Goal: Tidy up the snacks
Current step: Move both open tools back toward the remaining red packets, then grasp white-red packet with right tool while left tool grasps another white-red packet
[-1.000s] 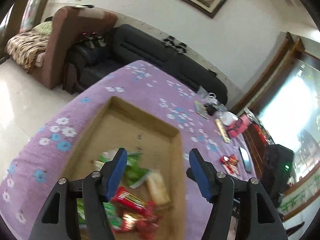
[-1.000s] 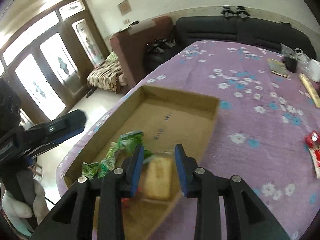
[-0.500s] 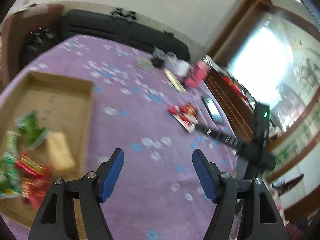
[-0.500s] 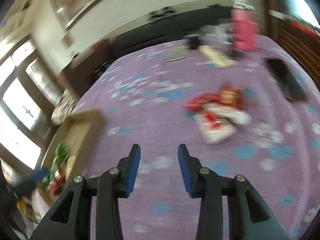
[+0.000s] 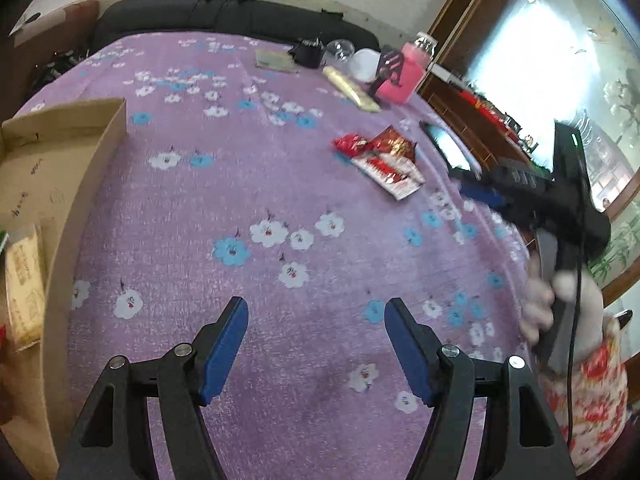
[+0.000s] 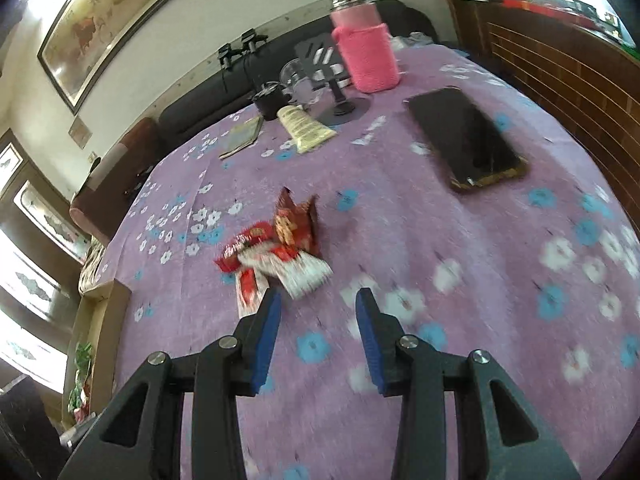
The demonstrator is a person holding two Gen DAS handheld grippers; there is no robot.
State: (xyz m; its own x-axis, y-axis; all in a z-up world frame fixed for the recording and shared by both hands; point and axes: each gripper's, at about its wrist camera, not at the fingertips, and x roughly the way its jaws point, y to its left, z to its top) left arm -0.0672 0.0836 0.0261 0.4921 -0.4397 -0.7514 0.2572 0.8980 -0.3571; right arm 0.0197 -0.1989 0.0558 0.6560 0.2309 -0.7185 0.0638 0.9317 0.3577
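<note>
The right gripper (image 6: 317, 304) hangs over the counter (image 6: 460, 264) with its jaws apart and nothing between them, just short of a small heap of snacks (image 6: 276, 252): red and white packets lying on the purple flowered cloth, the nearest packet close to the left fingertip. The left gripper (image 5: 316, 314) is spread wide and empty above a bare stretch of cloth. From its view the same snacks (image 5: 380, 160) lie well ahead to the right, and the right gripper (image 5: 476, 186) reaches in from the right edge, blurred. The box (image 5: 100, 148) sits at the left edge of the counter, with a pale packet (image 5: 24, 280) inside it. A phone (image 6: 464, 138) lies beyond the snacks, and a pink bottle (image 6: 366, 52) stands at the far side.
</note>
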